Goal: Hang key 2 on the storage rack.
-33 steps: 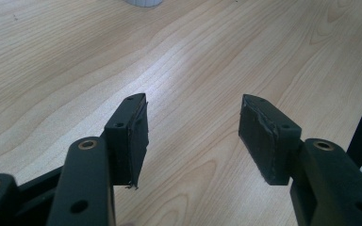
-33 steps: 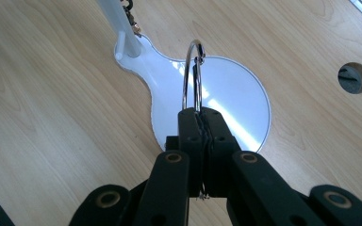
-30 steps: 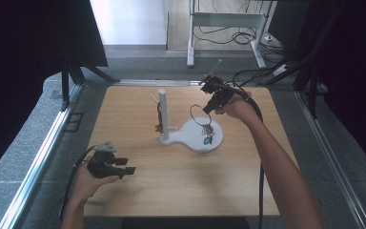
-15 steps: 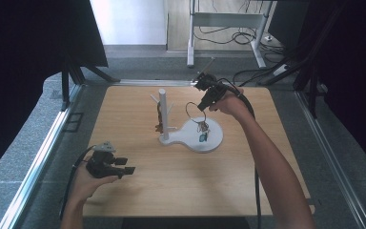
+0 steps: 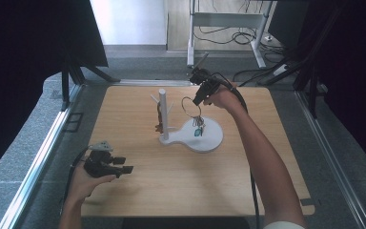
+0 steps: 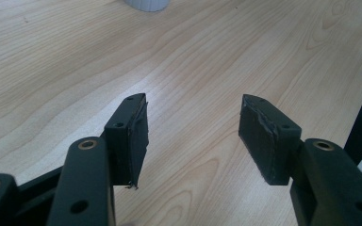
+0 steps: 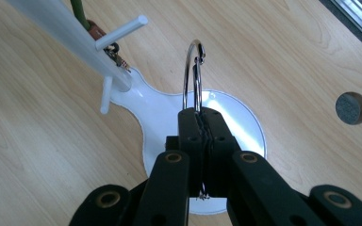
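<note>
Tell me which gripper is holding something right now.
The right gripper, raised over the white stand: its jaws are shut on a metal ring. The left gripper is open over bare table.

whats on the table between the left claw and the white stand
Nothing: in the high view the table is bare wood between the open left claw and the white stand.

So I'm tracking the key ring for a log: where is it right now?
In the high view the key ring hangs clamped in the right gripper, above the white stand's tray, right of its post.
</note>
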`<state>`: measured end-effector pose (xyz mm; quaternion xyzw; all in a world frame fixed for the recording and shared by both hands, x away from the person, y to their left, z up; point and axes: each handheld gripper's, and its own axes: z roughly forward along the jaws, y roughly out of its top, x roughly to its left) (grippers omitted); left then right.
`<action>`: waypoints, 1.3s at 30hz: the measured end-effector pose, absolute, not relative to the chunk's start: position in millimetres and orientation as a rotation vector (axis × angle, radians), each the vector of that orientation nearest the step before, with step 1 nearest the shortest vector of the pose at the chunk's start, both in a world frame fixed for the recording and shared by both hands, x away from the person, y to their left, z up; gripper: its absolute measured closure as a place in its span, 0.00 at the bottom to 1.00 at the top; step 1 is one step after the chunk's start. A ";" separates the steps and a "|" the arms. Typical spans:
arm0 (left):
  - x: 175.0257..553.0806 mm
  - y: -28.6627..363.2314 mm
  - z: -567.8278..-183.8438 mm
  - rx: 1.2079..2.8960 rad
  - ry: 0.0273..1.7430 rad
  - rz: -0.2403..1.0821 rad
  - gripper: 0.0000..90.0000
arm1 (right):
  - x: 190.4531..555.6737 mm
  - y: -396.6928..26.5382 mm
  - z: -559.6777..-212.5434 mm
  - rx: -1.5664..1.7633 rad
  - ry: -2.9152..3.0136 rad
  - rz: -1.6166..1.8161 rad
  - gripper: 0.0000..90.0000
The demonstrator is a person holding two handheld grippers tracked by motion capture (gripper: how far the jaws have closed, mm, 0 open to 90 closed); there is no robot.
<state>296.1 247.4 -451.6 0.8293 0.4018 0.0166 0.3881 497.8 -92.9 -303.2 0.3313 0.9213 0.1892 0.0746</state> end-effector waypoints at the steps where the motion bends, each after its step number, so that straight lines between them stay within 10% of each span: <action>1: 296.4 247.5 -451.6 2.107 1.021 0.040 0.49 | 498.6 -91.8 -302.7 0.997 2.765 0.562 0.98; 39: 297.1 253.8 -446.6 2.087 1.009 0.050 0.49 | 509.1 -62.3 -293.3 0.964 2.751 0.597 0.98</action>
